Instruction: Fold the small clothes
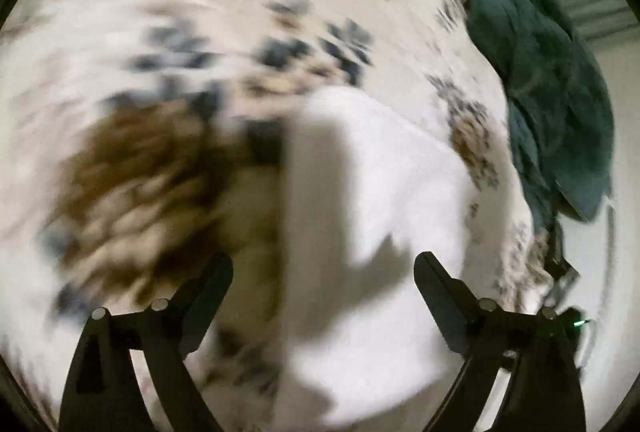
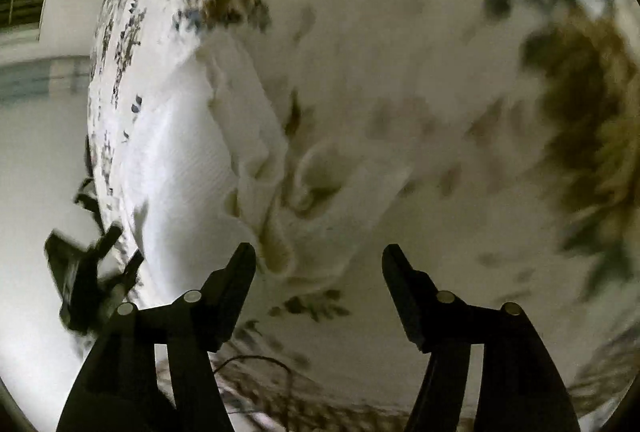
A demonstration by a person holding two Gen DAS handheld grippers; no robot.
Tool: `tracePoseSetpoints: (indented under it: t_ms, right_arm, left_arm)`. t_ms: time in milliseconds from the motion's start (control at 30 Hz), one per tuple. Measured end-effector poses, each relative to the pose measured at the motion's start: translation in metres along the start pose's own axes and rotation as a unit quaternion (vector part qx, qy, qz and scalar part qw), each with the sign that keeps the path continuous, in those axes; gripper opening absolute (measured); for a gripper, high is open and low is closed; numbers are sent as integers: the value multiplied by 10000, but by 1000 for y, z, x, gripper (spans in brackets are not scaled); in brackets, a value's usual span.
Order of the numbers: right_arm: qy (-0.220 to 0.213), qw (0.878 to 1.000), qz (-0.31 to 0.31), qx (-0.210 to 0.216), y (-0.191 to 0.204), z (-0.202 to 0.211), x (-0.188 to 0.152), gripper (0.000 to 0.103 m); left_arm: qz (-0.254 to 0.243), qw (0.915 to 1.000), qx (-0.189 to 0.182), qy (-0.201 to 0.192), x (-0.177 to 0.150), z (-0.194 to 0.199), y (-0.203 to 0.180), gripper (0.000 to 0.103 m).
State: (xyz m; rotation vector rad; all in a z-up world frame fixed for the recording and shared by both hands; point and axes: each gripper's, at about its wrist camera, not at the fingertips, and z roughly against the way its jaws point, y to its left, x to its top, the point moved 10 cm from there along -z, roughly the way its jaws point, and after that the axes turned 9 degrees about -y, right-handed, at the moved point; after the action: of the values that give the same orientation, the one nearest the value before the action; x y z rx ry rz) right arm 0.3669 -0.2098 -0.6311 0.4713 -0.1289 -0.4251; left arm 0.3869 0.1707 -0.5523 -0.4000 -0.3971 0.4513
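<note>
Legible text, labels, brands, numbers, signs: none in either wrist view; both views blurred, surfaces show floral print only, no lettering can be made out

Ribbed matt white cloth garment [image 2: 188,168] on printed bedspread [image 2: 400,52].

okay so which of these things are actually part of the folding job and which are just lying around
Part of the job:
white garment, spread on the bed
left gripper, open
right gripper, open

Just lying about:
dark teal cloth, bunched at the bed's edge
floral bedspread, the work surface
</note>
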Motion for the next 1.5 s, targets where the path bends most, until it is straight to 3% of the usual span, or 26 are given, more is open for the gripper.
tracePoseSetpoints:
  t_ms: [100, 200, 300, 467, 500, 533, 567, 700, 833, 933, 967, 1000, 1100, 1233, 1400, 1500]
  right_arm:
    - [-64, 9993, 359, 94, 19, 16, 30, 68]
    - [70, 9965, 823, 110, 54, 6, 48, 68]
    - [280, 9898, 1390, 142, 92, -26, 58, 68]
    - [932, 9758, 1958, -282, 108, -83, 51, 65]
    - [1018, 9739, 2001, -337, 110, -95, 51, 59]
    - [1000, 9738, 2004, -389, 107, -98, 51, 18]
    - [952, 9739, 2002, -479, 104, -98, 52, 3]
    - [309, 9765, 2031, -643, 99, -58, 67, 2]
    - [-383, 9802, 1767, -811, 89, 5, 95, 1]
    - [-414, 9786, 1663, -1138, 61, 18, 105, 1]
    - [-258, 9783, 1686, -1178, 52, 12, 103, 1]
    - [129, 9816, 1599, -1035, 46, -3, 92, 2]
    - [697, 9869, 1293, -669, 47, -21, 77, 6]
    - [557, 9915, 1114, -376, 48, -5, 70, 47]
    - [869, 9930, 792, 74, 46, -2, 31, 49]
    - [1061, 9899, 939, 38, 54, -23, 7, 46]
  left_arm:
    - [100, 9961, 844, -225, -29, 13, 51, 98]
    - [244, 9864, 1619, 109, -81, -6, 107, 99]
    - [370, 9842, 1709, 279, -107, -27, 136, 103]
    - [390, 9789, 1957, 432, -104, -44, 139, 103]
    - [401, 9771, 2031, 481, -104, -45, 140, 103]
    - [404, 9763, 2067, 508, -104, -50, 136, 103]
    - [415, 9756, 2082, 565, -104, -51, 137, 103]
    - [591, 9737, 2042, 825, -99, -52, 132, 103]
    - [636, 9774, 1954, 491, -81, -27, 125, 103]
    - [558, 9809, 1845, 248, -66, -13, 109, 103]
    - [516, 9825, 1778, 184, -62, -12, 103, 103]
    - [449, 9837, 1732, 150, -59, -11, 96, 103]
    - [247, 9855, 1673, 148, -50, -24, 78, 103]
    - [101, 9872, 1582, 160, -46, -28, 73, 103]
    - [-6, 9864, 1626, 223, -52, -31, 55, 103]
    - [-42, 9860, 1647, 240, -55, -34, 51, 103]
